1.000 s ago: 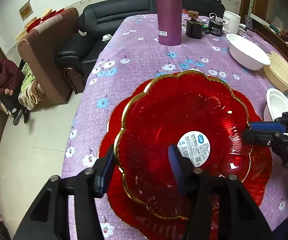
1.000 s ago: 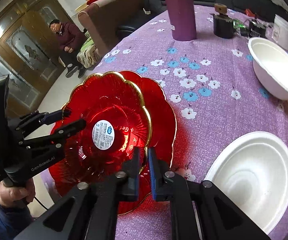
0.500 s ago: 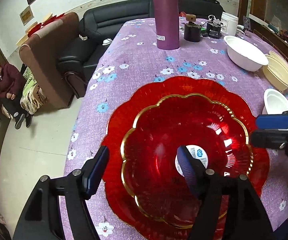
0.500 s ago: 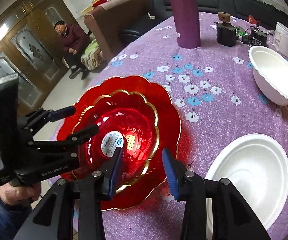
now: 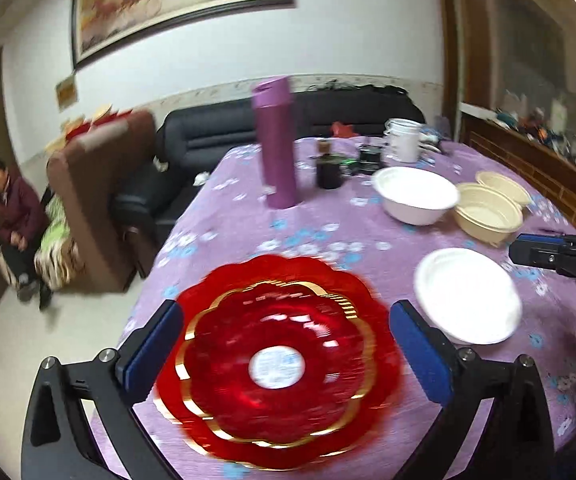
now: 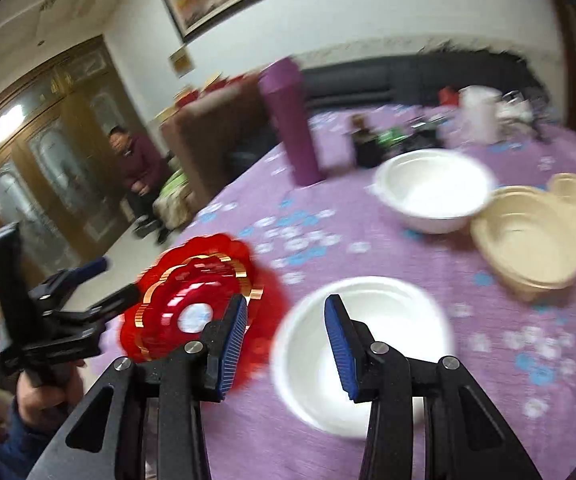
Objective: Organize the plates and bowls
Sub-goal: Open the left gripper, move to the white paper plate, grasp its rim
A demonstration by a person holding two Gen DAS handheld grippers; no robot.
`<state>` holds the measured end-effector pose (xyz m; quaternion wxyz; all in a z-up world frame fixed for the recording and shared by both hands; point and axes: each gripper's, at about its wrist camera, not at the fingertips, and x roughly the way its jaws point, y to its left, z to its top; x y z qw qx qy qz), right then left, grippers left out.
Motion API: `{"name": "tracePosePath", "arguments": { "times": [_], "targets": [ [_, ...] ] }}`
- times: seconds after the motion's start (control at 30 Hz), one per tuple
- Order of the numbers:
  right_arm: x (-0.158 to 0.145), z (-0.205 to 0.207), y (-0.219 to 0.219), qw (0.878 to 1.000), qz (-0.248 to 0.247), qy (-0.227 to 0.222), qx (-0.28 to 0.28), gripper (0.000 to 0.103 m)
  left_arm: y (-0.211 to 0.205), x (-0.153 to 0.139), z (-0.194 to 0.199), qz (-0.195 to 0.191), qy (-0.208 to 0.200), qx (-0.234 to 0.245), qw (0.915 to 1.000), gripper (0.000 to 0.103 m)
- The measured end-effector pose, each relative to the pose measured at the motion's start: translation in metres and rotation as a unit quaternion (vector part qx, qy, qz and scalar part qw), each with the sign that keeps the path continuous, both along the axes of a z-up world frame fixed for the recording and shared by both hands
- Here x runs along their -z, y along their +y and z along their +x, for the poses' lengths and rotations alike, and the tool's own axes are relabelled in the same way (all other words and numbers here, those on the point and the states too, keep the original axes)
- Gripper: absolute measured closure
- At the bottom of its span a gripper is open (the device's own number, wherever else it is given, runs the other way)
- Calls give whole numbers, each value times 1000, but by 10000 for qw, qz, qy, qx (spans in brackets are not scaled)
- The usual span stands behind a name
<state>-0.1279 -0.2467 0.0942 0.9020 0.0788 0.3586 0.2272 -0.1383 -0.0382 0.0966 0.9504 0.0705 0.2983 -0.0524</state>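
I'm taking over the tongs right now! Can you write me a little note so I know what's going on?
Left tongs: opening wide, holding nothing.
Right tongs: open, holding nothing.
Done: the smaller red plate sits nested on the bigger red plate, near the table's edge.
Left to sort: white plate just ahead of the right tongs, white bowl further back, and two beige bowls side by side to its right. The white plate looks the nearest next pick.

Small plate (image 5: 275, 364) atop larger plate (image 5: 372, 300)
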Motion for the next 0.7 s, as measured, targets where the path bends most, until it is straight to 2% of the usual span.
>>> {"name": "tracePosePath", "arguments": {
  "times": [0.13, 0.27, 0.43, 0.57, 0.7],
  "targets": [
    [11, -16, -33, 9989, -143, -11, 437, 59, -51, 5, 3, -6, 193, 807, 9966, 0],
    [26, -23, -65, 9971, 69, 272, 709, 59, -91, 16, 14, -167, 637, 1236, 9901, 0],
    [33, -27, -94, 9929, -73, 261, 1160, 59, -110, 26, 23, -170, 853, 1195, 9890, 0],
    [42, -26, -107, 9916, 182, 556, 1156, 59, -102, 24, 27, -114, 887, 908, 9918, 0],
    [48, -22, -107, 9906, 391, 822, 1020, 59, -81, 15, 39, -267, 1021, 553, 9929, 0]
  ]
}}
